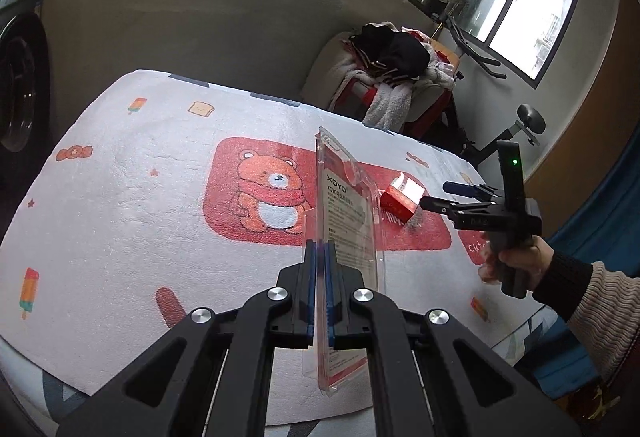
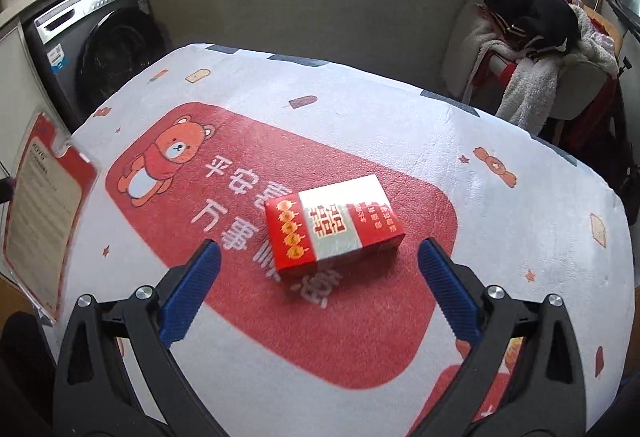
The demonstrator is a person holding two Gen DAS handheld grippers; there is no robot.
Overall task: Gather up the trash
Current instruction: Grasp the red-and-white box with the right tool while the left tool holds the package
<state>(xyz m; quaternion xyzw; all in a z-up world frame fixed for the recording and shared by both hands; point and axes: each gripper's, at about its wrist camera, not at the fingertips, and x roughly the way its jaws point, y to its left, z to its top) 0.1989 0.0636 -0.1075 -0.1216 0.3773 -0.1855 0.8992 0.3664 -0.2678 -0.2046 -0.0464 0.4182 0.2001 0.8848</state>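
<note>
My left gripper [image 1: 320,249] is shut on a clear plastic blister pack [image 1: 348,205] with a red and white printed card, held upright above the table. The same blister pack [image 2: 44,205] shows at the left edge of the right wrist view. A red and white box [image 2: 334,227] lies flat on the red bear patch of the table cover. My right gripper [image 2: 319,253] hangs open just in front of the box, one blue pad on each side, not touching it. In the left wrist view the right gripper [image 1: 434,195] reaches toward the box [image 1: 402,199], held by a hand in a knit sleeve.
A white cover with bear and ice-lolly prints [image 2: 480,141] spreads over the table. A washing machine [image 2: 100,49] stands at the back left. A chair heaped with clothes [image 2: 532,49] stands at the back right, with an exercise bike [image 1: 516,141] and windows beyond.
</note>
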